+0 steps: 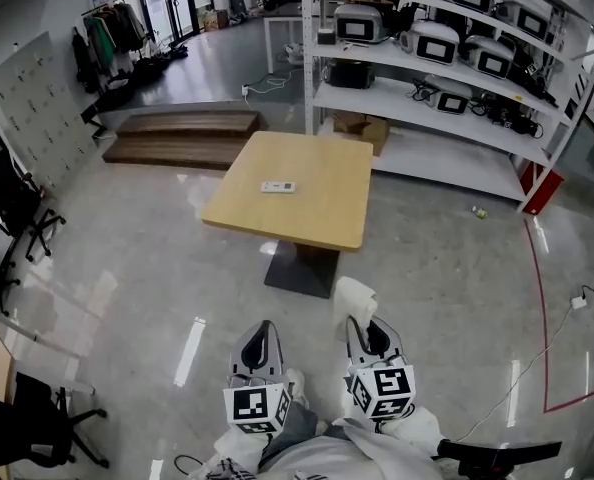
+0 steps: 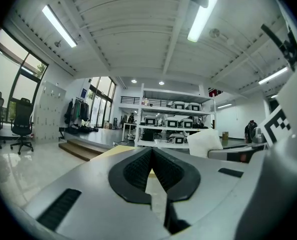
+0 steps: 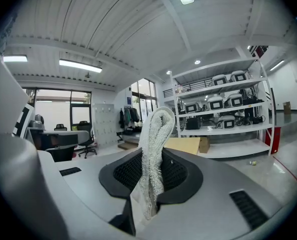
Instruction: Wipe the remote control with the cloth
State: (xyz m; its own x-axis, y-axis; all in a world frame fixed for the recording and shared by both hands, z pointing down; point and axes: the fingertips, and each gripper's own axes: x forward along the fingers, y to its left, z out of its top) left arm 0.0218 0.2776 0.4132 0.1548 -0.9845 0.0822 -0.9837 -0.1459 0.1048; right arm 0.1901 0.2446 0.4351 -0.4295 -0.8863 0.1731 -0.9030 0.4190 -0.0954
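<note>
A white remote control (image 1: 278,187) lies on a square wooden table (image 1: 327,208) some way ahead of me. Both grippers are held low near my body, well short of the table. My right gripper (image 1: 358,320) is shut on a folded white cloth (image 1: 355,296), which sticks up between its jaws; in the right gripper view the cloth (image 3: 154,156) stands upright in the pads. My left gripper (image 1: 265,326) is shut with nothing in it; its jaws meet in the left gripper view, gripper (image 2: 151,152), and the cloth (image 2: 204,142) shows to its right.
Metal shelving (image 1: 447,78) with several machines stands behind the table. Wooden steps (image 1: 182,136) lie at the back left. Office chairs (image 1: 17,208) stand at the left. Red floor tape (image 1: 542,298) and a cable (image 1: 537,353) run on the right.
</note>
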